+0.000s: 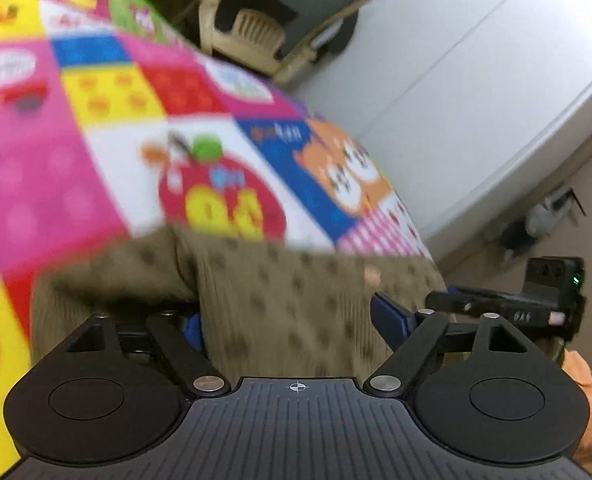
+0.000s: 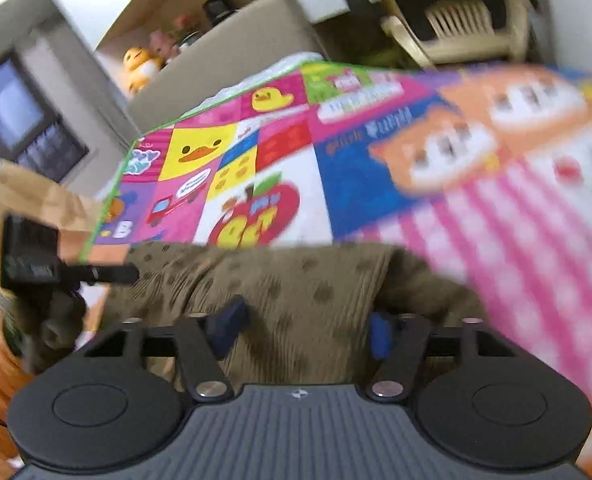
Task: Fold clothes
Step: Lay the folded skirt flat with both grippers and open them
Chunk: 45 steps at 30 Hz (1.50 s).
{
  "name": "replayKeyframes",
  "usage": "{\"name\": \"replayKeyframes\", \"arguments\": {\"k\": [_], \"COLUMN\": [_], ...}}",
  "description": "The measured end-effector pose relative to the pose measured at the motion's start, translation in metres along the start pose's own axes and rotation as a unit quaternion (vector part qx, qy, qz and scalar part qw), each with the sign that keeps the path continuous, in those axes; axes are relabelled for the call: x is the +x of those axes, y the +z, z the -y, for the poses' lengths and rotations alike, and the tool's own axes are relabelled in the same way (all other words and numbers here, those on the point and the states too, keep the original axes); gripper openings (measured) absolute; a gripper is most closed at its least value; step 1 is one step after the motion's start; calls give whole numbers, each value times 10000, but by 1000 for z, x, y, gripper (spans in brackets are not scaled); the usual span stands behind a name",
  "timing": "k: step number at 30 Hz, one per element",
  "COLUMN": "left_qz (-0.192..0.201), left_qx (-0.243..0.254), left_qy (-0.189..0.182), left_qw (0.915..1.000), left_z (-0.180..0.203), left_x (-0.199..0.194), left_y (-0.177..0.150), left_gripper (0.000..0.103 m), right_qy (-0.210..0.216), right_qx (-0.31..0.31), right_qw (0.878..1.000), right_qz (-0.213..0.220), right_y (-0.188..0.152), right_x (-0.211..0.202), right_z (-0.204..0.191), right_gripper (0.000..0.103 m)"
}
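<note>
Two grippers worked one olive dotted knit garment (image 1: 279, 304) lying on a bright patchwork play mat (image 1: 95, 160). Left gripper (image 1: 287, 320) had its jaws spread wide, blue pads on either side of the cloth, not clamped. Right gripper (image 2: 304, 328) likewise stood released, the garment (image 2: 296, 292) bunched between its pads. A beige plastic chair (image 2: 464, 28) stood beyond the mat
</note>
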<state>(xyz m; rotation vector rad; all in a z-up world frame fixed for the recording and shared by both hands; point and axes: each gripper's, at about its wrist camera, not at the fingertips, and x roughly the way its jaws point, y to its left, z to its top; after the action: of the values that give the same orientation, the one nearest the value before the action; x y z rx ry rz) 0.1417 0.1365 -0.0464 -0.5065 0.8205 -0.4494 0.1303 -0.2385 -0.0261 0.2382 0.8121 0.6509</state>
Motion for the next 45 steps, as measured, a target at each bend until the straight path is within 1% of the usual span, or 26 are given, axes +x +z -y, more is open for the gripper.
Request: {"name": "replayKeyframes", "arguments": {"k": [2,4,6,8,9,10,11,13,15,17,19,20,21,22,23,24,25,27,28,30,32,35,37,40,43,45], "left_qz": [166,332,424,445,413,387,394,420,462,651,929,1053,1164,1153,1050,941,777,449,354,378,420,488,604,697,679,673], "left_qx": [45,91,161,250,259,241,258,290,329,549,830,922,1012,1084,1133,1177,1180,1124,1140,1349,1419,1521,1558,1620,1629,1643], "left_qy": [260,520,844,1198,1293,1387,1501,1639,1706,1837,1742,1542,1338,1117,932,756,671,723,867,1141,1258,1428,1422,1427,1653,1785], "left_qw": [9995,9981,9954,9915,9904,9893,9875,9852,9837,9793,9768,9781,9789,9811,9836,9857,9877,9900,9891,9835,9810,9768,9756,9739,9703,9678], "left_z": [-6,-11,-19,-29,-33,-37,-40,-43,-45,-36,-19,-10,-1,6,12,17,19,15,11,5,10,17,24,26,18,14], "left_x": [6,13,19,23,24,23,21,13,2,-14,-28,-32,-35,-33,-25,-16,-4,23,35,49,45,39,27,13,16,18], "left_y": [21,43,58,66,68,66,63,57,52,50,49,49,48,46,43,39,35,25,21,13,11,7,1,-17,-29,-34], "left_gripper": [74,73,73,73,74,77,84,86,88,88,90,93,94,94,94,94,94,94,94,94,94,94,95,97,97,97], "right_qy": [-109,-275,-540,-896,-1029,-1107,-1143,-1170,-1375,-1629,-1755,-1740,-1653,-1541,-1369,-1160,-968,-776,-799,-989,-1127,-1235,-1270,-1336,-1467,-1458], "right_qx": [-130,-262,-351,-570,-637,-654,-647,-651,-858,-1076,-1213,-1262,-1298,-1329,-1365,-1415,-1480,-1612,-1629,-1690,-1781,-1731,-1765,-1854,-1896,-1862], "right_qw": [9996,9987,9973,9938,9921,9913,9910,9908,9867,9806,9761,9749,9747,9750,9765,9782,9796,9814,9820,9802,9771,9765,9753,9729,9704,9712], "right_qz": [210,333,339,344,319,286,252,174,94,169,418,576,755,895,958,980,958,703,516,282,303,365,397,365,293,299], "right_y": [25,49,64,70,69,66,62,52,39,30,29,29,30,31,30,28,26,17,13,2,-4,-5,-9,-21,-33,-32], "right_x": [17,37,54,67,69,69,69,66,60,53,41,35,30,26,25,27,30,49,61,82,88,80,72,64,69,70], "right_z": [0,1,5,7,10,12,15,18,15,7,-4,-10,-18,-26,-33,-41,-48,-57,-58,-54,-53,-55,-58,-60,-57,-55], "right_gripper": [39,39,39,39,39,41,43,47,52,61,65,66,67,68,69,69,70,72,72,74,82,82,83,88,91,92]}}
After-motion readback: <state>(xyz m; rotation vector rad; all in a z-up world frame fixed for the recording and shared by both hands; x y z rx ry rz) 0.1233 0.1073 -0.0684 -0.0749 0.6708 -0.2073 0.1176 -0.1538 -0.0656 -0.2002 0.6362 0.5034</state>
